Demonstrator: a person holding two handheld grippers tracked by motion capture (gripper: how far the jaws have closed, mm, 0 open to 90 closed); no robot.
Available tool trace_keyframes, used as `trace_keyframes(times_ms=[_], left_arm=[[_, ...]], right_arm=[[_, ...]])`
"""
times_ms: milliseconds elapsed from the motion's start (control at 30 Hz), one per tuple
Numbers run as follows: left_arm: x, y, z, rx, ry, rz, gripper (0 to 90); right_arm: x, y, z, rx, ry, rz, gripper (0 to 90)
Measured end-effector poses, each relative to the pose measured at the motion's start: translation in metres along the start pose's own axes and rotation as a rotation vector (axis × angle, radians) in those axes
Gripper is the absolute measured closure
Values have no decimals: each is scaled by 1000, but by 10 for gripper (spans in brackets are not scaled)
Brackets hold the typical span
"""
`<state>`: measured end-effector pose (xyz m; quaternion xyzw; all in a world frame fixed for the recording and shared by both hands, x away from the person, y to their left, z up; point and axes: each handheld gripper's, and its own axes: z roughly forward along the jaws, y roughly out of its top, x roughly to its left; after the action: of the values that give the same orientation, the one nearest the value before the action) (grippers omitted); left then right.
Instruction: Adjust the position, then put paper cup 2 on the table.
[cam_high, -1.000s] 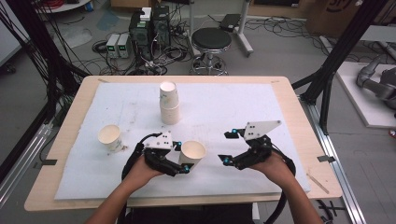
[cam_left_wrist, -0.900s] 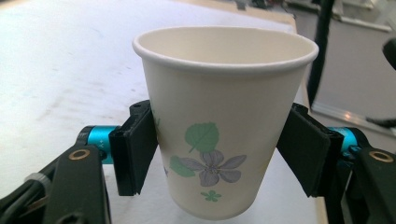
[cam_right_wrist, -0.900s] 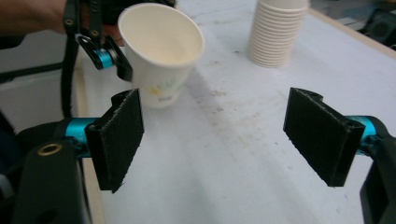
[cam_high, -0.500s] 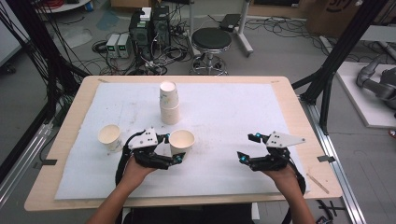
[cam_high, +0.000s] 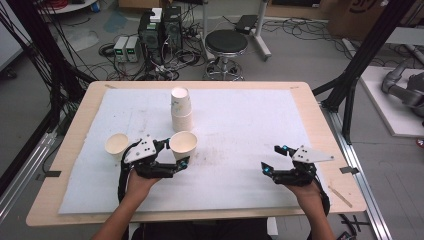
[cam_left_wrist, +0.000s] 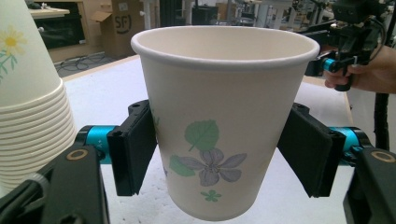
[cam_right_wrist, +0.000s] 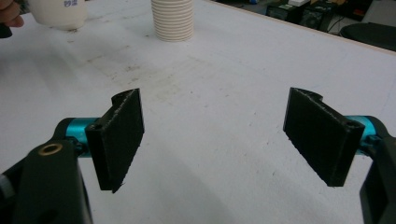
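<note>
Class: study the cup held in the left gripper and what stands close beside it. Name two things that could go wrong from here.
1. The left gripper clamps the thin flowered paper cup by its sides; a harder squeeze could buckle it, a looser one drop it.
2. The stack of upturned cups stands close beside it; a careless swing might topple it.

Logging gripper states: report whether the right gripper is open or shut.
Open. The right gripper has its jaws spread wide apart, with bare white table mat between them and nothing held.
</note>
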<state>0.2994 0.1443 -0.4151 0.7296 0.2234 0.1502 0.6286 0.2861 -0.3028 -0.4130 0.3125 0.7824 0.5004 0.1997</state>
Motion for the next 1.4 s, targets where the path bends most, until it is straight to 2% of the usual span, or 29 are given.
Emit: trace_keyframes(times_ms=[200, 533, 900, 967, 1100, 1267, 1400], left_arm=[[-2, -3, 3, 18, 0, 16, 302], [-3, -5, 7, 23, 4, 7, 302], [-3, -8, 12, 42, -5, 17, 300], [-2, -9, 13, 33, -1, 3, 299], [1, -12, 24, 42, 2, 2, 299], [2, -15, 44, 89, -2, -5, 300], [-1, -13, 63, 82, 0, -25, 300]], right_arm=[[-1, 0, -1, -7, -15, 8, 210], [1, -1, -3, -7, -23, 1, 210], [1, -2, -6, -12, -39, 9, 211], [1, -2, -5, -9, -37, 8, 211], [3, -3, -4, 1, -35, 8, 211], [2, -3, -3, -4, -29, 9, 211], [2, -2, -1, -4, -18, 6, 211]])
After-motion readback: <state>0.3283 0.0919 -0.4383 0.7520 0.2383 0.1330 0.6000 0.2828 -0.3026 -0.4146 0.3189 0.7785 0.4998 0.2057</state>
